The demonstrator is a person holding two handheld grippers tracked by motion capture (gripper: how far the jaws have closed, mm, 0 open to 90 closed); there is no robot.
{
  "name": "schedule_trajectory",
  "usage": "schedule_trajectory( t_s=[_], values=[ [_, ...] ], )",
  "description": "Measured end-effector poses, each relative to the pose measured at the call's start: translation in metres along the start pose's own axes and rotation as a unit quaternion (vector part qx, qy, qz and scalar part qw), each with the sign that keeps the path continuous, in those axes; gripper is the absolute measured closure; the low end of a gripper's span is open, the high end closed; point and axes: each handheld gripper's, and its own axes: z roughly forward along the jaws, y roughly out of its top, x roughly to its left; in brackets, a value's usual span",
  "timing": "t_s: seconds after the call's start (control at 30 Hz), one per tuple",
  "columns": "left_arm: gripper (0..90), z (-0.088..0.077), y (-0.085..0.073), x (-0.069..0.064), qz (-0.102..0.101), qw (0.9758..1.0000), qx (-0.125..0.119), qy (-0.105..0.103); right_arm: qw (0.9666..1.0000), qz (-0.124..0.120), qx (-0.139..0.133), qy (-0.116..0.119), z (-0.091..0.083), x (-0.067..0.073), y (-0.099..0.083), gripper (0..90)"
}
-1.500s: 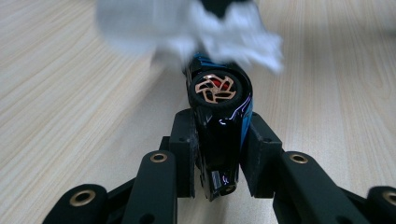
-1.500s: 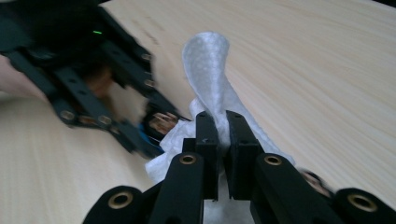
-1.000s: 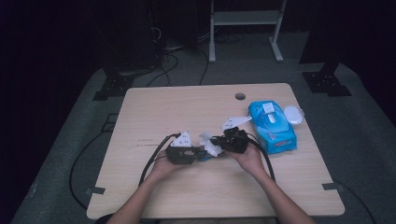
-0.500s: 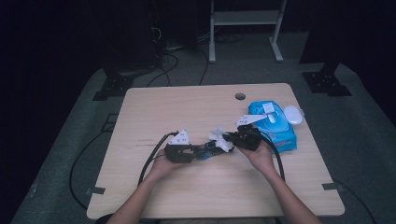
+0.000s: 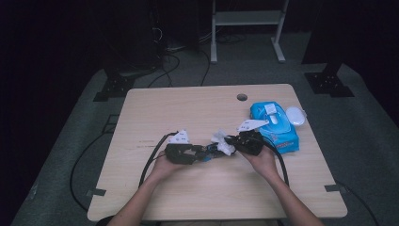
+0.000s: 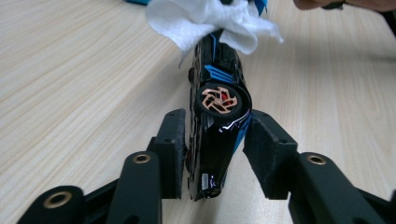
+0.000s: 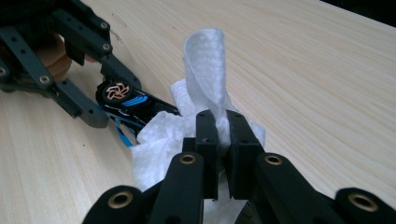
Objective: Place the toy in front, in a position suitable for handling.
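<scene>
The left gripper [image 6: 212,140] has just been easing its jaws apart around the toy car [image 6: 217,112], so the car risks tipping over while the right gripper [image 7: 222,135], clamped on the white wipe [image 7: 205,70], is rubbing it. The car is lying mid-table, near the person, its long axis running left to right.

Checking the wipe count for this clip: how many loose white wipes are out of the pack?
1. The white wipe is pinched in the right gripper, draped over one end of the toy car, which lies between the left gripper's fingers. More may be hidden inside the blue pack.
</scene>
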Motion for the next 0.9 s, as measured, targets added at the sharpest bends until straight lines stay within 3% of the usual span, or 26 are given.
schedule_trajectory(
  t_s=[0.2,0.47,0.67,0.83,0.9],
  values=[
    [54.4,-0.007,0.002,0.004,-0.033,0.9988,-0.033,-0.019,0.9998,-0.013,-0.014,-0.005,-0.003,0.004,-0.006,84.3],
    [51.8,-0.011,0.003,0.009,-0.070,0.9959,-0.055,-0.021,0.9994,-0.027,-0.020,-0.008,-0.003,0.006,-0.008,84.4],
    [49.6,-0.005,0.004,0.015,-0.127,0.9896,-0.057,-0.037,0.9990,-0.037,-0.023,-0.010,-0.003,0.007,-0.010,84.4],
    [48.5,-0.003,0.004,0.016,-0.139,0.9884,-0.048,-0.039,0.9986,-0.045,-0.025,-0.011,-0.003,0.007,-0.010,84.4],
    [48.4,0.000,0.004,0.015,-0.135,0.9895,-0.034,-0.039,0.9985,-0.049,-0.024,-0.011,-0.004,0.008,-0.011,84.4]
  ],
)
